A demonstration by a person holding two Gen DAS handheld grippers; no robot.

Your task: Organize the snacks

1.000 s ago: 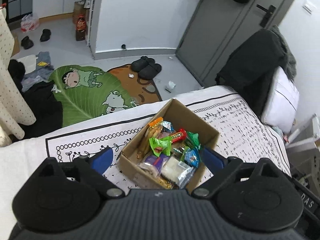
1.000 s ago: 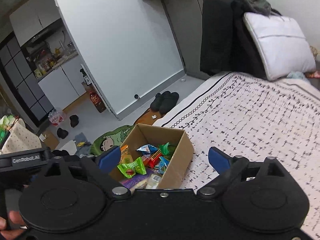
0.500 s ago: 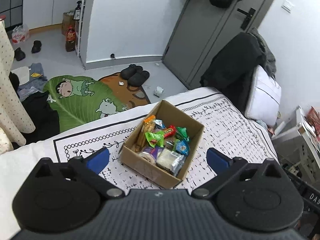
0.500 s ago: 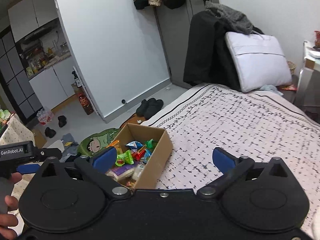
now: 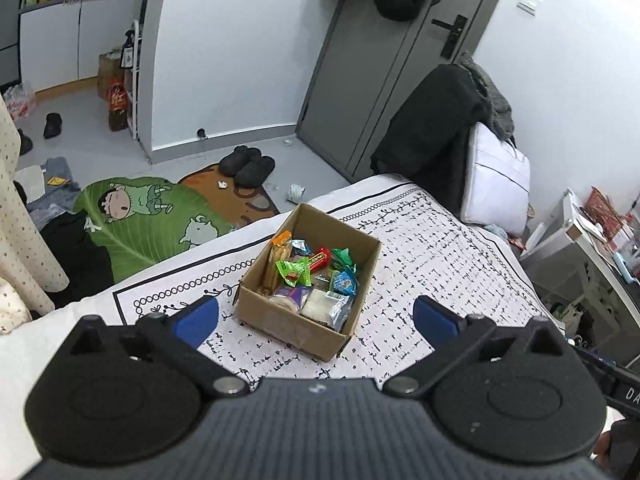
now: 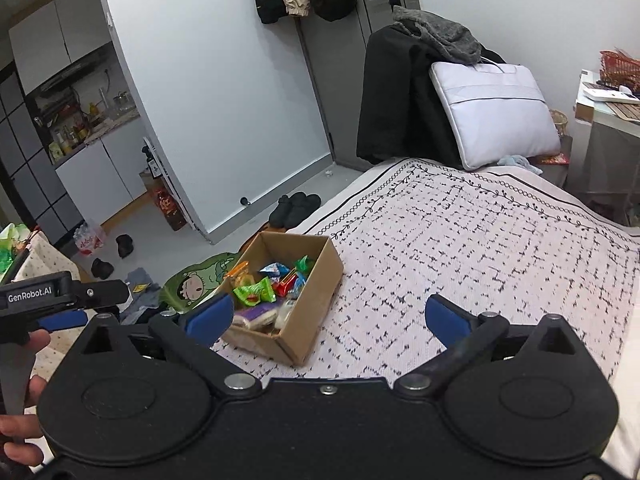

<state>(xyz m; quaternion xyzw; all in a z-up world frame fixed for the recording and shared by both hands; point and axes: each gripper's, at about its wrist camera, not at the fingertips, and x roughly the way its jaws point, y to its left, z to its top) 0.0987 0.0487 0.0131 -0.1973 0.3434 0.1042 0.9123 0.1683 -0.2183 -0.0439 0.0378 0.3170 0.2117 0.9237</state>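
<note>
- cardboard box (image 5: 292, 322) sits on the bed cover (image 5: 440, 264) near the foot-end corner, open top, snacks (image 5: 312, 276) all inside it. reads like the sorting is done or nearly done, nothing loose on the cover that i can see.
- left gripper (image 5: 316, 320) spread wide, nothing between the blue pads, hovering short of the box and angled down at it. jaws have just been opening, empty.
- right gripper (image 6: 328, 316) same deal: spread wide, empty, jaws just been opening. box lies toward its left pad, not between the pads.
- neither tool touches the box. my guess is both are clear of it because the box is meant to sit where it is.
- box: plain brown corrugated card, rectangular, flaps not visible, near wall a bit scuffed. light and rigid enough, would slide easily on cloth.
- snacks: small crinkly foil and plastic wrappers, green, red, blue, orange, plus a clear pack with pale contents. heaped, not lined up. slippery, thin, hard to pinch flat.
- bed cover: soft white fabric, black dash print with a vine border, slightly rumpled, gives under load.
- person's hand (image 6: 24, 412) grips the left tool's handle, seen at the edge of the right view.
- floor past the bed: green cartoon rug (image 5: 132, 216), black slippers (image 5: 248, 164), far off, not in play.
</note>
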